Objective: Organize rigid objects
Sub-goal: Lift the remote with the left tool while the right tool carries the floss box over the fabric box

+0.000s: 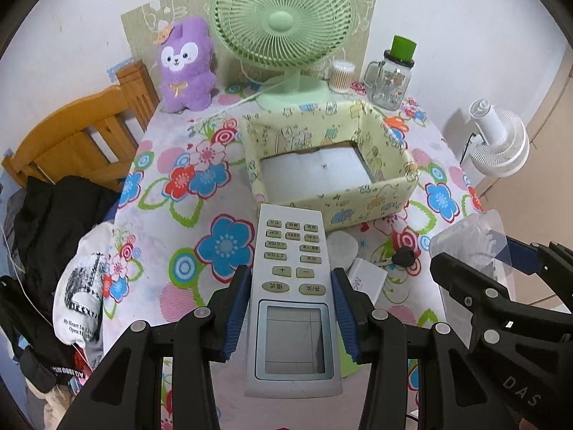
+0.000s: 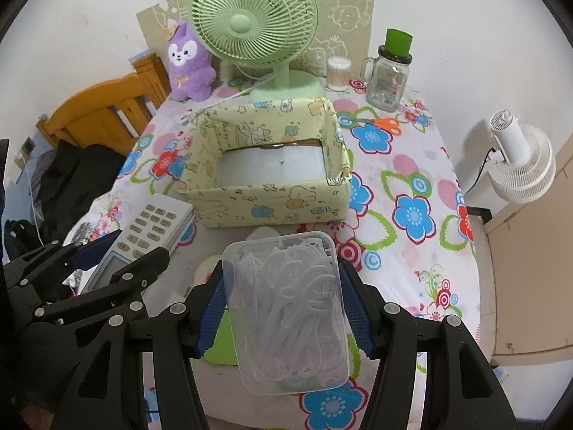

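Note:
My left gripper (image 1: 290,279) is shut on a white remote control (image 1: 292,297), held above the flowered tablecloth, its button end toward a pale yellow fabric box (image 1: 333,193). My right gripper (image 2: 283,286) is shut on a clear plastic box of white floss picks (image 2: 286,308), also lifted off the table. The yellow fabric box (image 2: 272,200) stands empty just beyond both held things. In the right wrist view the remote control (image 2: 150,229) and left gripper (image 2: 118,247) show at the left. In the left wrist view the clear box (image 1: 472,243) shows at the right.
A green desk fan (image 1: 283,36), a purple plush toy (image 1: 186,68), a cotton-swab tub (image 1: 342,77) and a glass jar with green lid (image 1: 392,79) line the table's back. A white charger (image 1: 367,279) and black key (image 1: 404,256) lie below. Orange-handled scissors (image 2: 383,123), a wooden chair (image 1: 78,136), a white fan (image 2: 519,165).

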